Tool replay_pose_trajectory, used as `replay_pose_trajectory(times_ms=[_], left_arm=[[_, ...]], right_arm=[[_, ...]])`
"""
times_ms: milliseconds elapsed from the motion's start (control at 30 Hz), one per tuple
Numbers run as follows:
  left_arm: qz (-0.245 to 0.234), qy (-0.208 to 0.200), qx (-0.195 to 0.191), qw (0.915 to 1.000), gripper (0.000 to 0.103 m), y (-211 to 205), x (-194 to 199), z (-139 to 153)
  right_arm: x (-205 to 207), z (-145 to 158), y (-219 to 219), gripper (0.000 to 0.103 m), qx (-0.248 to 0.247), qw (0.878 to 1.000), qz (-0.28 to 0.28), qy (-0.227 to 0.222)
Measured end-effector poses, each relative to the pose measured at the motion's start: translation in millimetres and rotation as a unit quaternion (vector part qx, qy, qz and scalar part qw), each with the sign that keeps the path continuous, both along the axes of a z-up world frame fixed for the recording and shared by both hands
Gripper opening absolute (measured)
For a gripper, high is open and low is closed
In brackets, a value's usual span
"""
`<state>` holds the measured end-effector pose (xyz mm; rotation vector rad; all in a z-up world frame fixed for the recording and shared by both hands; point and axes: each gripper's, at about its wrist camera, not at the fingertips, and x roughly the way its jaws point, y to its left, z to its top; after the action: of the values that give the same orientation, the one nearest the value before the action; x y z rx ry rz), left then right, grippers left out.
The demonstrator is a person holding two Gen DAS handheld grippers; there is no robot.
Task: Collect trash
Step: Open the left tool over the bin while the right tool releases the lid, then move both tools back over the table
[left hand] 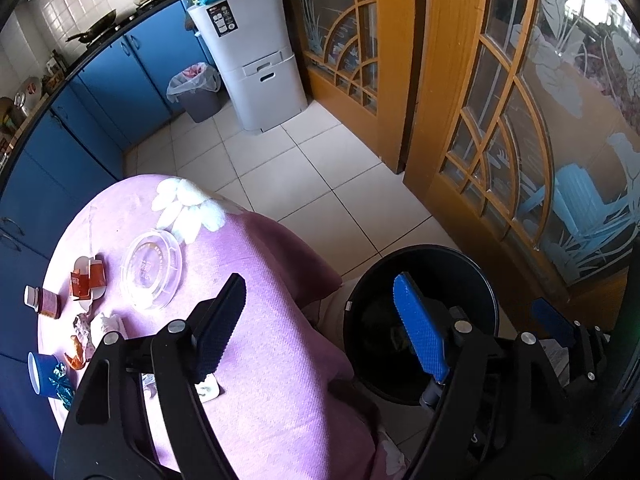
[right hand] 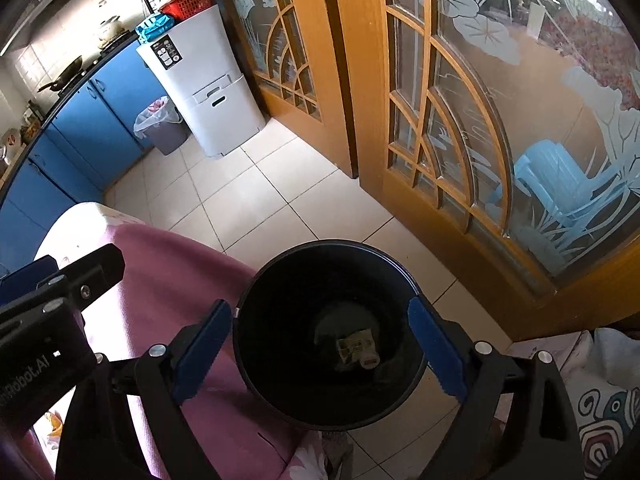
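Observation:
Trash lies on the pink-clothed table (left hand: 272, 320): a clear plastic lid (left hand: 152, 270), torn orange carton pieces (left hand: 86, 280), a small bottle (left hand: 42, 300), a blue paper cup (left hand: 40, 372) and crumpled wrappers (left hand: 82, 340). My left gripper (left hand: 320, 280) hangs open over the table's edge with nothing between its fingers. A small white scrap (left hand: 208, 391) lies below its left finger. On the floor beside the table stands a black bin (right hand: 276, 268). My right gripper (right hand: 319, 306) is open directly above it, empty. A crumpled carton piece (right hand: 356, 348) lies at the bin's bottom.
A grey bin with a white liner (left hand: 196, 92) and a white drawer unit (left hand: 256, 60) stand at the far wall beside blue cupboards (left hand: 112, 80). Wooden glass-panelled doors (right hand: 460, 120) run along the right. Pale floor tiles (right hand: 256, 196) lie between.

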<state>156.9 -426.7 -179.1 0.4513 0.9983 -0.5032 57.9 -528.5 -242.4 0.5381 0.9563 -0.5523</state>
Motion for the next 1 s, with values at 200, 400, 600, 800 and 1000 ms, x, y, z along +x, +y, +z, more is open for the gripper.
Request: replay_pose_trajectory(times_ms=[200,400,600,800,1000], left_arm=[[0.008,-0.002,-0.007,0.9999,0.076,11.0,0.3,6.6],[0.016,-0.005,-0.017,0.9997,0.076,24.2,1.2,15.4],[0.030,-0.006,-0.028,0.9992,0.076,41.9,4.4,23.3],[0.055,-0.009,-0.042,0.9975,0.076,71.0,12.1,33.4],[0.091,-0.015,-0.056,0.9942,0.076,117.0,21.1,43.6]], right_arm=[[0.7,9.8,9.2,0.088,-0.010,1.000,0.004,-0.005],[1.5,19.5,19.5,0.088,-0.020,1.000,0.006,-0.010],[2.2,29.6,30.1,0.088,-0.031,0.999,0.012,-0.014],[10.4,44.5,49.3,0.088,-0.047,0.998,0.030,-0.021],[24.3,59.2,84.3,0.088,-0.063,0.996,0.061,-0.029]])
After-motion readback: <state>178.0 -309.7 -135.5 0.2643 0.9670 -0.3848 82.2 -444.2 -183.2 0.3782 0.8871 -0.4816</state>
